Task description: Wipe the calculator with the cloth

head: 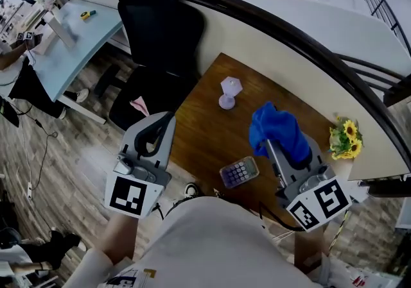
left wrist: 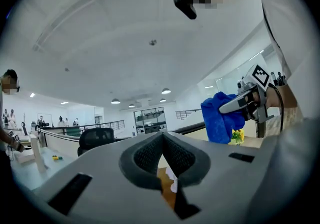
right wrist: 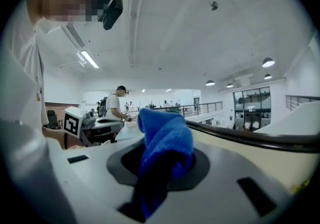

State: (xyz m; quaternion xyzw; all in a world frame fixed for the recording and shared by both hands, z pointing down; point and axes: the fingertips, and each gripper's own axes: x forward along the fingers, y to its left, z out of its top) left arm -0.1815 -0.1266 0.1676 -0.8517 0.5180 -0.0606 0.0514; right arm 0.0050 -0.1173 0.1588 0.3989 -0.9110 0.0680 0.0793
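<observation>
Blue cloth [head: 280,128] clamped in right gripper [right wrist: 165,164], left gripper [left wrist: 162,136] closed, empty, calculator [head: 239,172] on wooden table [head: 204,127]

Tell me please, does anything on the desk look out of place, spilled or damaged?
Nothing looks spilled or damaged. Only the calculator lies askew, close to the desk's near edge. The cloth is bunched in the shut right gripper, above the desk.

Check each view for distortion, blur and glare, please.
Head view: evenly lit, sharp on the calculator, railing bowed by the lens. Left gripper view: strong fisheye, dark corners, ceiling lamps bright. Right gripper view: same fisheye, cloth slightly soft up close.
</observation>
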